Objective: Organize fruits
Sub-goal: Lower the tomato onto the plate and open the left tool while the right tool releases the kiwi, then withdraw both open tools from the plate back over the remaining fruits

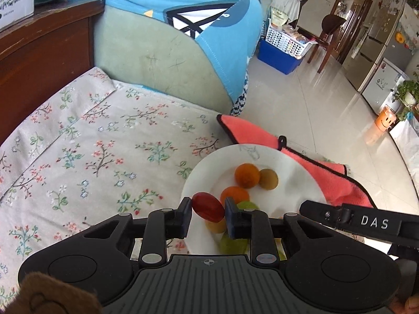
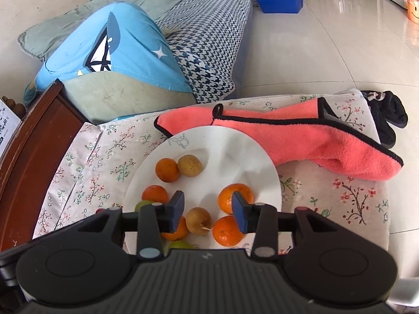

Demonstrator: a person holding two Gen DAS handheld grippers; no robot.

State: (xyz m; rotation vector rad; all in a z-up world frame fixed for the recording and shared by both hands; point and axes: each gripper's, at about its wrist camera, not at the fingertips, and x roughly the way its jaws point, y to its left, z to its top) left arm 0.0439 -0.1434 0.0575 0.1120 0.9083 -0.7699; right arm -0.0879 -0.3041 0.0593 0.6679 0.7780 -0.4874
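**Placing the red fruit on the plate**

**Step in hand.** The left tool [image 1: 208, 213] is clamped on a small, glossy, oval red fruit [image 1: 208, 207], low at centre of the left wrist view, above the near-left rim of the round white ceramic plate [image 1: 301, 175]. The plate rests on a floral-print fabric cushion [image 1: 104, 141], which serves as the bench, with its far edge overlapping a coral fleece towel with black trim [image 2: 327, 141].

**Procedure.** Judged from this pose, the fruit is being carried to the plate.
- Lower it into a bare patch of the plate, not onto other fruit.
- Part the pads only once it rests; an oval fruit is likely to roll.
- Keep the grip light; the skin looks thin.

The right tool [image 2: 208, 213] stands apart and empty in the lower centre of the right wrist view, over the plate, with a brown fruit below the gap.

**Count (right wrist view).**
- Orange round citrus: five, one half hidden.
- Brown-yellow round fruits: two.
- Green fruits: two, partly hidden.
- Red fruit: one, held.
- Plates: one. Towels: one.
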